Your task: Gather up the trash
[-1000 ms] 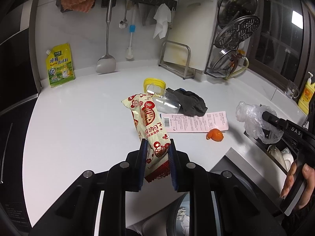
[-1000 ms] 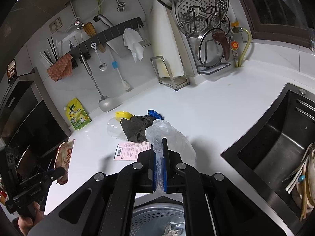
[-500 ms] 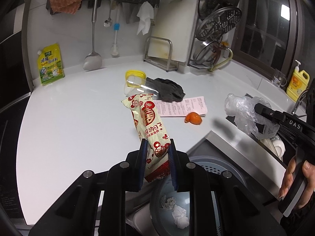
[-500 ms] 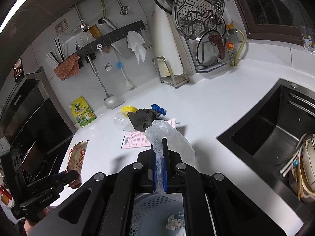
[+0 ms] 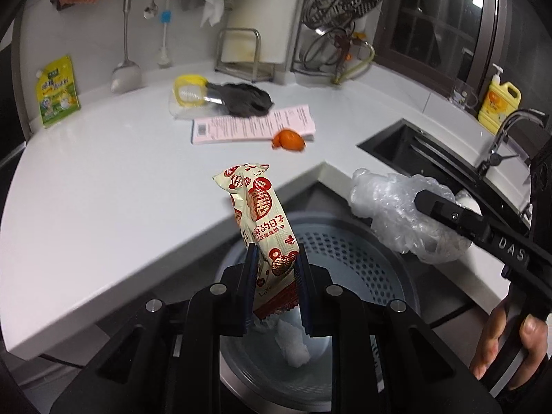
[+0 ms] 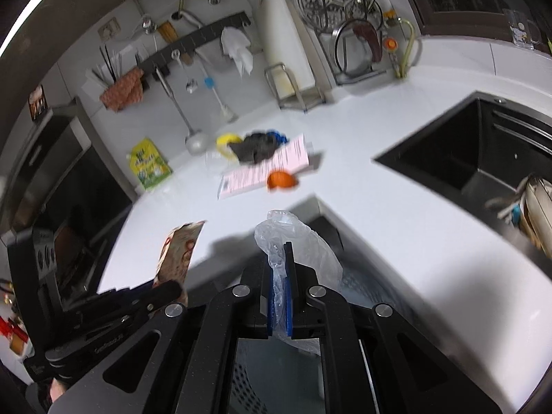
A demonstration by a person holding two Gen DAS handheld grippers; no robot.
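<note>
We see a cream-and-red snack wrapper (image 5: pixel 264 222) standing upright above the perforated bin (image 5: pixel 348 258), pinched by our left gripper (image 5: pixel 275 288). Our right gripper (image 6: pixel 280 305), nearly closed, clamps a crumpled clear plastic bag (image 6: pixel 303 248) beside it. Farther off, orange peel (image 5: pixel 289 139) lies on the counter (image 5: pixel 103 186).

Cream wrapper (image 5: pixel 264 220), red motifs; orange peel (image 5: pixel 288 139)

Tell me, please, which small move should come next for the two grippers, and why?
Probably open both: the left gripper holds the red-and-cream snack wrapper above the round grey perforated bin, and the right gripper holds the clear plastic bag over it.
</note>
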